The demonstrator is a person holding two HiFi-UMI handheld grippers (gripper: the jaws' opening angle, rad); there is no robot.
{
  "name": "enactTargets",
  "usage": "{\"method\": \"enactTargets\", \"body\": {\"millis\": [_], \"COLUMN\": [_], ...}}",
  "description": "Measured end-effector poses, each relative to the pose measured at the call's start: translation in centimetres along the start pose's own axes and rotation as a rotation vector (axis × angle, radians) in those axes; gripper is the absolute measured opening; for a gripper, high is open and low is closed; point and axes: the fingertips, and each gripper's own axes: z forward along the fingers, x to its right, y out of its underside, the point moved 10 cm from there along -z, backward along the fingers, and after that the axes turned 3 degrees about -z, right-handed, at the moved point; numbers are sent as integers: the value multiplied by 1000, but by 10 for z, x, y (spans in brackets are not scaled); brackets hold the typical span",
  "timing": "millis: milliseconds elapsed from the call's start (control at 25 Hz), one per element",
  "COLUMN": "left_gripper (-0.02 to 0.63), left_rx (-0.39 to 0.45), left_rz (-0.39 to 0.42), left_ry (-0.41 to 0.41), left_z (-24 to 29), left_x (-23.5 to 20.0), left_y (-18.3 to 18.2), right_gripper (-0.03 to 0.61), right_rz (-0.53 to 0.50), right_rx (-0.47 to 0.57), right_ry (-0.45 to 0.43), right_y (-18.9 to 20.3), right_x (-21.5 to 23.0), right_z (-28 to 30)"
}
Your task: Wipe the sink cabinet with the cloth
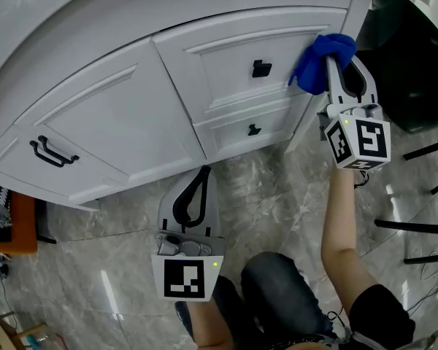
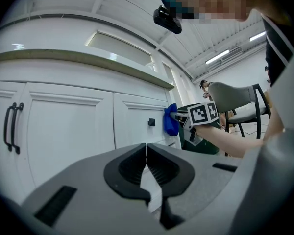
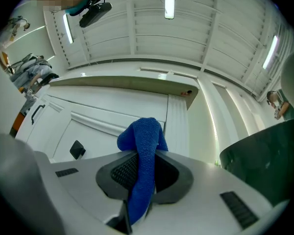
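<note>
**White panelled sink cabinet (image 1: 117,115) on a grey marbled floor (image 1: 277,195), with two hand-held grippers**

Right gripper (image 3: 142,153): the grey, rib-padded jaws pinch a blue cloth (image 3: 142,131) of looped terry. One strip runs down between the pads, and a rounded fold bulges past the tips. In the head view this fold lies against the right end of the upper drawer (image 1: 233,57), beside the fluted corner post (image 3: 177,124). Left gripper (image 2: 146,148): the jaws are pressed together along a thin seam with nothing between them. It is held low before the cabinet's base, well apart from the cloth. Outward, the cabinet front is glossy white with recessed, moulded panels. The upper drawer bears a square black knob (image 1: 261,68) and the lower drawer (image 1: 241,133) a smaller one. Curved black bar handles (image 1: 52,152) sit on the door at far left
</note>
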Motion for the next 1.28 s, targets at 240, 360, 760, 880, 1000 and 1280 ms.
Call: {"method": "enactTargets", "body": {"millis": [240,360,760,880,1000,1280], "left_gripper": [6,6,6,6,6,6], "left_rx": [39,18,27,43,42,31], "left_rz": [10,72,0,-27,-37,-50], "left_ry": [48,78,-10,-36,-45,-60], "left_z": [4,5,0,-3,-4,-9], "left_x": [18,21,-11,-21,-31,-45], "left_y": [-6,-5,8,12,16,22], "right_gripper": [60,60,60,60,60,60], "right_rz": [-23,-17,116,124,127,103], "right_rx": [-34,-51,51,30,8,-42], "right_ry": [8,4,-258,-312,-359,-419], "right_y": [-3,-7,-38,-33,-26,-2], "right_x": [0,-1,-113,-144,-169,-210], "right_z": [0,0,-34,-28,-21,-6]}}
